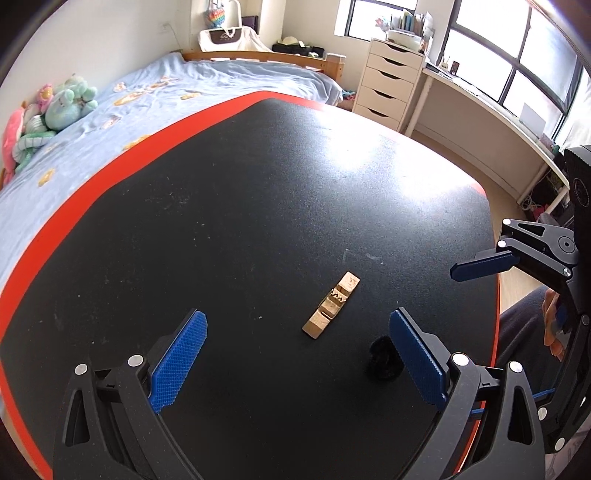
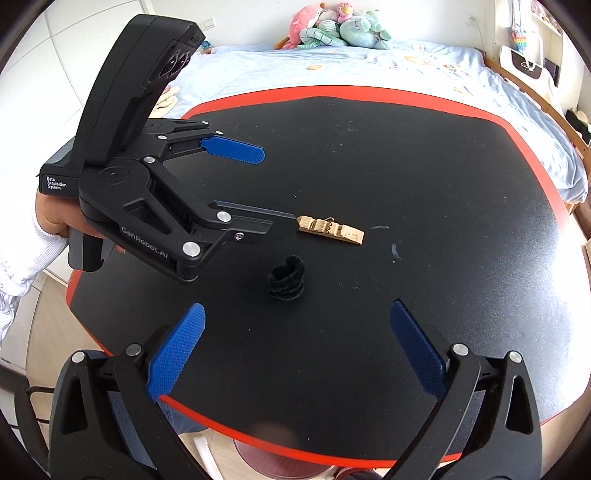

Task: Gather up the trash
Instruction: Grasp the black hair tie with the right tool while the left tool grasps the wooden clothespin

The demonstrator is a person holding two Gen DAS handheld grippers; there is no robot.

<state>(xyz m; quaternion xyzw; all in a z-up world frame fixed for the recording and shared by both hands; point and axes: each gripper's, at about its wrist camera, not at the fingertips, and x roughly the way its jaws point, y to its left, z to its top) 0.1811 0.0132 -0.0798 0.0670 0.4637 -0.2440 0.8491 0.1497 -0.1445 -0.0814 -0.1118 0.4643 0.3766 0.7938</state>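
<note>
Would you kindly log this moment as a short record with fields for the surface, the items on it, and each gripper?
surface: black table with a red rim
item 1: wooden clothespin, lying flat near the table's middle
item 2: black fuzzy hair tie, beside the clothespin, not touching it
left gripper: jaws open, empty, above the table, pointed towards the clothespin
right gripper: jaws open, empty, hair tie just ahead of it
surroundings: bed with blue sheet, plush toys, white drawer unit

Pale wooden clothespin (image 1: 331,305), fuzzy black coil (image 2: 286,279), matt table (image 1: 221,221).
</note>
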